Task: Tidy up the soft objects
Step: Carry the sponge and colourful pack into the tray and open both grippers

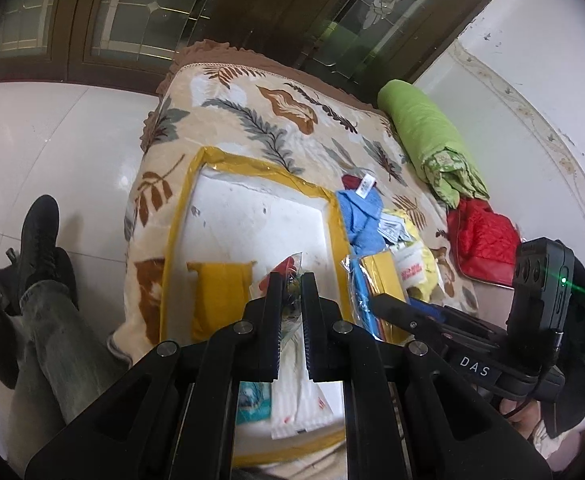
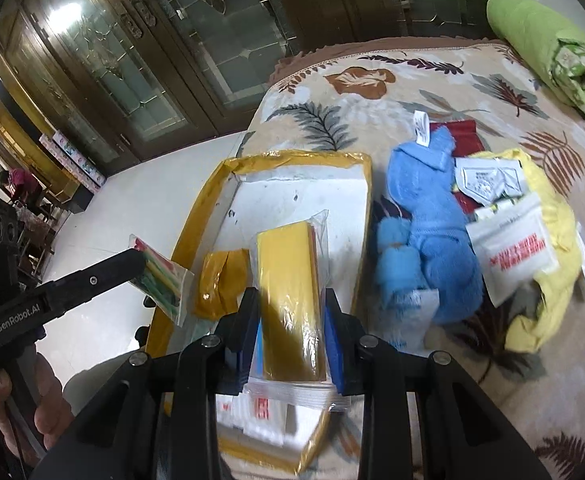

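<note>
Left wrist cam: left gripper (image 1: 291, 280) pinched shut on a small clear bag (image 1: 292, 270) over the yellow-edged tray (image 1: 334, 224), and right wrist cam: right gripper (image 2: 291, 300) clamped on a yellow pack (image 2: 288, 296) above that tray (image 2: 366, 184), blue towel (image 2: 424, 240) lying beside it.

"DAS", "GenRobot.AI" on tongs (image 1: 474, 366) (image 2: 16, 322)

Left gripper (image 1: 291, 280) clamped shut; right gripper (image 2: 291, 300) clamped, both loaded
</note>
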Motion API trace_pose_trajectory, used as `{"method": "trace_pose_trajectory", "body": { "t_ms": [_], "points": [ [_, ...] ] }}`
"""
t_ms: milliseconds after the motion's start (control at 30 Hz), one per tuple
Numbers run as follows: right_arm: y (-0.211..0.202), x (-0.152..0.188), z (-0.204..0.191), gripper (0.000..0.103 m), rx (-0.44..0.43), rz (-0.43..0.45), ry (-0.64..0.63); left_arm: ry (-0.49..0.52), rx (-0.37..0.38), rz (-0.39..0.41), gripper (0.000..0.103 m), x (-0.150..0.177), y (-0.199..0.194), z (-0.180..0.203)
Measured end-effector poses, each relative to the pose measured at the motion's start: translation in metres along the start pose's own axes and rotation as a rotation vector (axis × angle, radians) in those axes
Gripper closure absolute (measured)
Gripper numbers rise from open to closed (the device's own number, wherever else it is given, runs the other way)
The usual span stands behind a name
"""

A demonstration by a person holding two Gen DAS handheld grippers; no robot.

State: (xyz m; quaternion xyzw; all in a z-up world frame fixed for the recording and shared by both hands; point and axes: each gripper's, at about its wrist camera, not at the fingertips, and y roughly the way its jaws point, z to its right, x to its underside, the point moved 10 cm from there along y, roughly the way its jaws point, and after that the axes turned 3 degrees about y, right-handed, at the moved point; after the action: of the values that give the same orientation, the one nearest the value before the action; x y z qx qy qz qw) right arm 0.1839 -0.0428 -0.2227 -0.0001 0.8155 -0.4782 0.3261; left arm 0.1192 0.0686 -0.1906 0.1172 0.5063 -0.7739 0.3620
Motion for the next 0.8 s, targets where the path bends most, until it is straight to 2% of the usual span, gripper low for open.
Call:
{"method": "trace_pose_trajectory", "body": {
  "t_ms": [600,800],
  "points": [
    [0.049,-0.042,0.0,0.073,0.021,-0.018,-0.004,0.103,-0.152,-0.029,0.095,-0.048,0.062,-0.028],
    [0.071,-0.05,0.003,0.073,0.036,-0.031,-0.004,0.137,-0.199,-0.064,0.095,-0.048,0.091,-0.039]
  ]
}}
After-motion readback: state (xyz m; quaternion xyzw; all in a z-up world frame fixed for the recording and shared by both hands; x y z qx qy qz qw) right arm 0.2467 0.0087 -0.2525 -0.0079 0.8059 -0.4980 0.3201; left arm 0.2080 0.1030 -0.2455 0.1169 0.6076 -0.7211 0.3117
